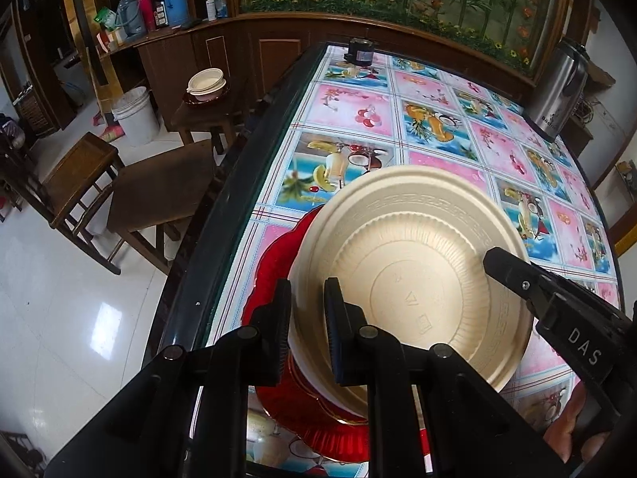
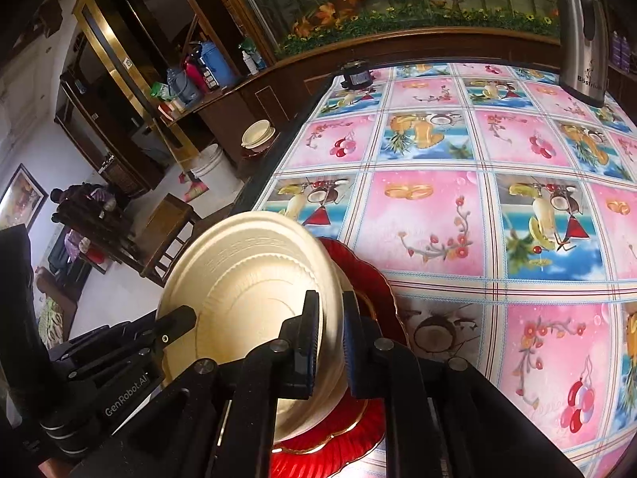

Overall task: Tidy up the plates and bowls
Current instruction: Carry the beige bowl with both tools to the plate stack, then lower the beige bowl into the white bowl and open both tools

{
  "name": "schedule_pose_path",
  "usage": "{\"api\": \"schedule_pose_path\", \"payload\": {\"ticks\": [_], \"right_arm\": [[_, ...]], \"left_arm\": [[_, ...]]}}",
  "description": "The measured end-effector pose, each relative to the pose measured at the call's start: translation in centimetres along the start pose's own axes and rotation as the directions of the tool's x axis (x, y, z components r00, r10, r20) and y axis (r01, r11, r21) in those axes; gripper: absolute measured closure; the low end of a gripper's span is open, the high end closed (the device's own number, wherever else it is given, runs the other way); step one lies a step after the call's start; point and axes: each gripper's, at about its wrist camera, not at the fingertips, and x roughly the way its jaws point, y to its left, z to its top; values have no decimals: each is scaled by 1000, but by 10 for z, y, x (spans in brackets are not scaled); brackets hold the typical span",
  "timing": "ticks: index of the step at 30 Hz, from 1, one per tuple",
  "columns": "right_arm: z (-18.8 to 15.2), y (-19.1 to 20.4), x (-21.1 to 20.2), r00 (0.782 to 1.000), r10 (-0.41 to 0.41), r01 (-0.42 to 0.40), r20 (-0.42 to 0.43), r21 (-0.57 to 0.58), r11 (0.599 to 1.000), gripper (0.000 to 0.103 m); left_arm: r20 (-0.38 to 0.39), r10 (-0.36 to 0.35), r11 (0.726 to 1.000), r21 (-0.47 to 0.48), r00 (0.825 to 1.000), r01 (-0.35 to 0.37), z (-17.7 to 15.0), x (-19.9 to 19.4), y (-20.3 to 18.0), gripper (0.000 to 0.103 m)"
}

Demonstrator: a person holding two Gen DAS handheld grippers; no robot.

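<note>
The cream bowl is sitting over a red plate at the table's six-o'clock edge; the left gripper and right gripper are each pinching its rim, nearly closed; next, I'd judge, carrying both toward the stacked bowls at ten o'clock, held level.

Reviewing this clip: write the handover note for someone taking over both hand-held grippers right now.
Left hand-held gripper: shut on the near-left rim of the cream bowl.
Right hand-held gripper: clamped on the opposite rim.
The bowl sits tilted over the red plate at the table's near edge; whether it touches is unclear.
Done: bowl gripped by both.
Left: seat or move it. More cream bowls are stacked on the side stool.
</note>
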Motion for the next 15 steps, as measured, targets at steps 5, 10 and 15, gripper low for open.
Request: {"api": "schedule_pose_path", "payload": {"ticks": [5, 10, 15], "right_arm": [[0, -3, -13, 998, 26, -25, 49, -15, 1000, 72], [-5, -14, -42, 989, 32, -26, 147, -44, 999, 61], [-23, -23, -67, 973, 56, -33, 223, -106, 994, 61]], "left_arm": [[67, 62, 998, -36, 996, -60, -4, -15, 12, 61], [227, 150, 988, -61, 962, -140, -13, -45, 13, 28], [420, 224, 974, -57, 880, -221, -38, -82, -7, 17]]}}
